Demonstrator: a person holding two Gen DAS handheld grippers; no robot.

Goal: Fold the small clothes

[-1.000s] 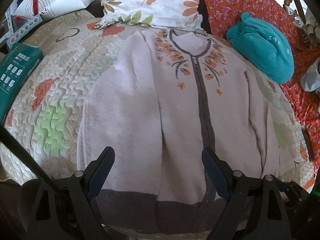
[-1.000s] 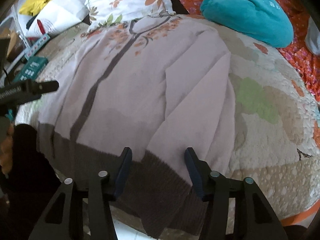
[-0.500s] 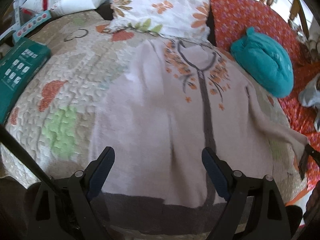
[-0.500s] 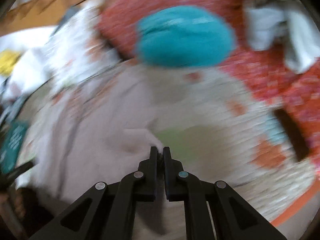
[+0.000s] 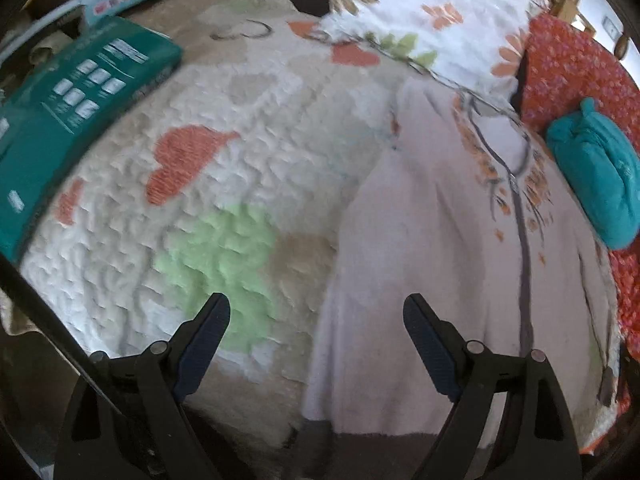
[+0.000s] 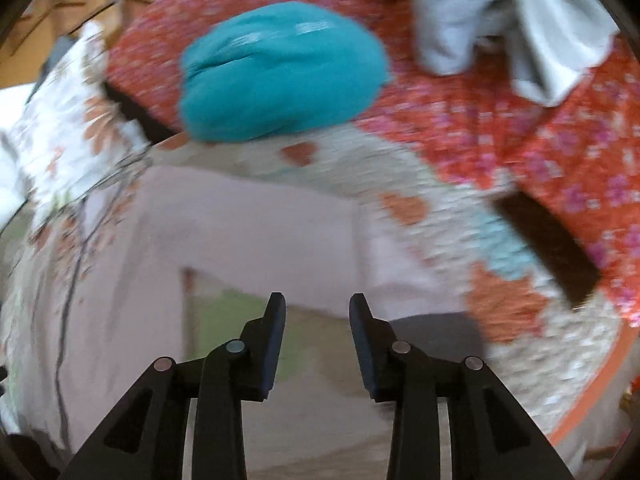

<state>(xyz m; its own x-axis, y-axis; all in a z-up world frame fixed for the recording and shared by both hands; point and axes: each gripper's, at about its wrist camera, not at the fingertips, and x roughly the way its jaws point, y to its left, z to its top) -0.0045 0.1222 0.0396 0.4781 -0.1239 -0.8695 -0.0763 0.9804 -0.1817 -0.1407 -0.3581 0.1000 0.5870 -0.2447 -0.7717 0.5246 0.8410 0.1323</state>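
A pale pink cardigan (image 5: 440,248) with a grey zip line, orange flower print and a dark hem lies flat on the quilted bed cover (image 5: 224,184). My left gripper (image 5: 316,320) is open and empty, above the cardigan's left edge near the hem. In the blurred right wrist view the cardigan (image 6: 240,232) has its sleeve stretched out to the right, ending in a dark cuff (image 6: 436,324). My right gripper (image 6: 318,320) is open and empty just above that sleeve, left of the cuff.
A teal box (image 5: 68,108) lies at the left of the bed. A floral pillow (image 5: 424,20) sits behind the collar. A teal bundle (image 6: 280,68) and grey-white cloth (image 6: 500,24) rest on the red flowered blanket (image 6: 560,140). A dark flat object (image 6: 544,244) lies at the right.
My right gripper pulled the sleeve out to the right while shut on it, then opened and let it go. My left gripper swung left, staying open.
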